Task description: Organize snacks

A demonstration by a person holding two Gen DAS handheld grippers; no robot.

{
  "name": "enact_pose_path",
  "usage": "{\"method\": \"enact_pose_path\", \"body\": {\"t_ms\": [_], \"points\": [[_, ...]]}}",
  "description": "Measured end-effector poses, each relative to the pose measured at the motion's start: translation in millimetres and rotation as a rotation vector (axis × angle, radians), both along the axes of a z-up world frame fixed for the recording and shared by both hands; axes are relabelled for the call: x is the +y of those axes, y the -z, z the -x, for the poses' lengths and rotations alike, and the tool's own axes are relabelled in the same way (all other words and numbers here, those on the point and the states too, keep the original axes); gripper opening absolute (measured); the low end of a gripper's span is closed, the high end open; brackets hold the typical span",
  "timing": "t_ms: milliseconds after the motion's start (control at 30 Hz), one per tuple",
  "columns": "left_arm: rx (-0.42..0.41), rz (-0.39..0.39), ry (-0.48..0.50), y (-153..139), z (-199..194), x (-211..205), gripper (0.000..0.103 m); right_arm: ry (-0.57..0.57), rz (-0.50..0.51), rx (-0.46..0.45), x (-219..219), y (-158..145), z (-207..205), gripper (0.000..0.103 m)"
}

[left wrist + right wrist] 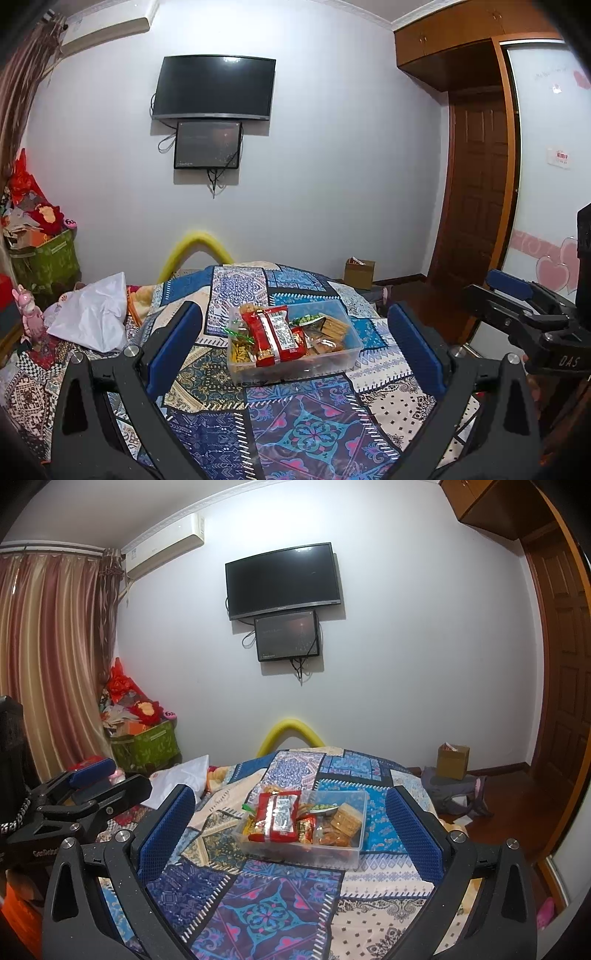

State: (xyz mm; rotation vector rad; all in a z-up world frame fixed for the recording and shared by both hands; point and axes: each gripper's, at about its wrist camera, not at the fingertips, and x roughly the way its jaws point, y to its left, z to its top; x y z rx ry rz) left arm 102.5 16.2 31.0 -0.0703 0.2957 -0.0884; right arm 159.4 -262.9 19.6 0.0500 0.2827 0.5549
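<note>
A clear plastic box (pixel 343 360) (pixel 358 843) sits on the patchwork bedspread (pixel 295 424) (pixel 266 904), filled with snacks. A red packet (pixel 275 334) (pixel 277 814) lies on top, with tan biscuits (pixel 332 326) (pixel 346 819) and a green pack (pixel 306 318) (pixel 325 807) beside it. My left gripper (pixel 293 347) stands open, short of the box, nothing between its blue pads. My right gripper (pixel 290 830) is also open and empty, likewise short of the box. Each gripper shows at the other view's edge: the right gripper (pixel 517 295), the left gripper (pixel 99 779).
A white plastic bag (pixel 92 314) (pixel 177 779) lies at the bed's left. Beyond it stand a green bin of clutter (pixel 44 258) (pixel 144 746), a yellow foam tube (pixel 192 247) (pixel 288 731), a cardboard box (pixel 360 273) (pixel 452 760) on the floor and a wooden door (pixel 476 184).
</note>
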Motion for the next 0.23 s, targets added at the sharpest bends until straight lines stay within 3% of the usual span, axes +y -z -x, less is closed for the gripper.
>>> {"method": "enact_pose_path", "body": {"t_ms": [233], "points": [[0.007,-0.008,0.014,3.0,-2.6,-2.2,0.102,0.0,0.002,0.011,0.4,2.4,-3.1,0.103]]}}
